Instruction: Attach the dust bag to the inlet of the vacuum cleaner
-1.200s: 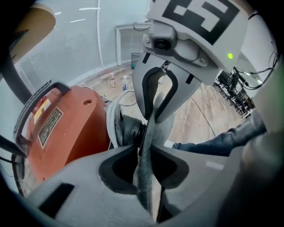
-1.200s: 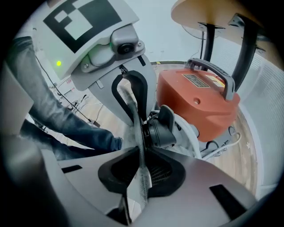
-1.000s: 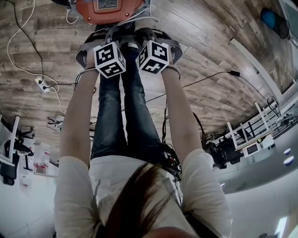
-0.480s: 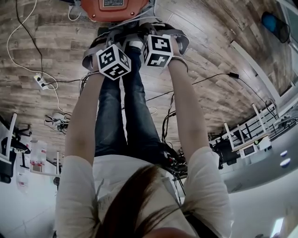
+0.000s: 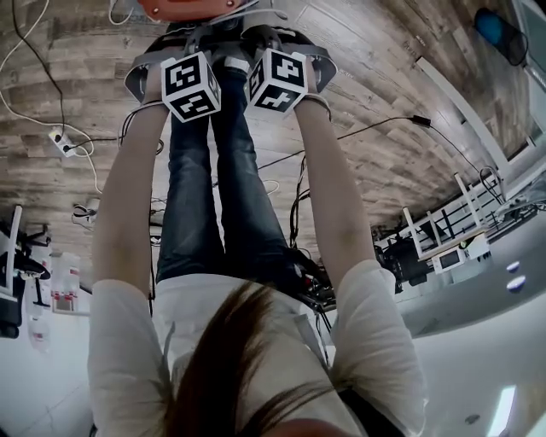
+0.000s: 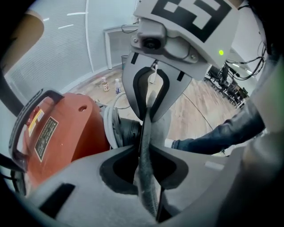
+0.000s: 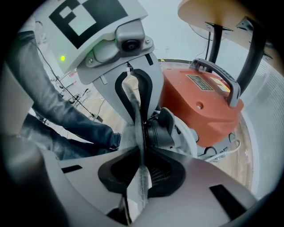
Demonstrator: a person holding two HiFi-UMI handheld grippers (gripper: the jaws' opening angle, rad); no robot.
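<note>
The orange vacuum cleaner (image 6: 57,128) stands on the floor, and its black round inlet (image 6: 128,131) faces the grippers. A grey fabric dust bag (image 6: 146,177) hangs stretched between both grippers right in front of the inlet. My left gripper (image 6: 143,150) pinches one edge of the bag; its jaws have just been opening a little, with the fabric still between the pads. My right gripper (image 7: 141,153) is shut on the opposite edge of the dust bag (image 7: 141,181), beside the inlet (image 7: 162,128). In the head view both marker cubes (image 5: 189,85) (image 5: 277,79) sit side by side just below the vacuum (image 5: 183,7).
The person's legs in jeans (image 5: 213,196) stand directly behind the grippers. Cables and a power strip (image 5: 60,136) lie on the wooden floor at the left, and a black cable (image 5: 375,128) runs to the right. A table post (image 7: 213,40) rises behind the vacuum.
Both grippers stay together at the vacuum. The head view has shifted, so the vacuum now sits higher, cut by the top edge, and the left cube is a little further left.
</note>
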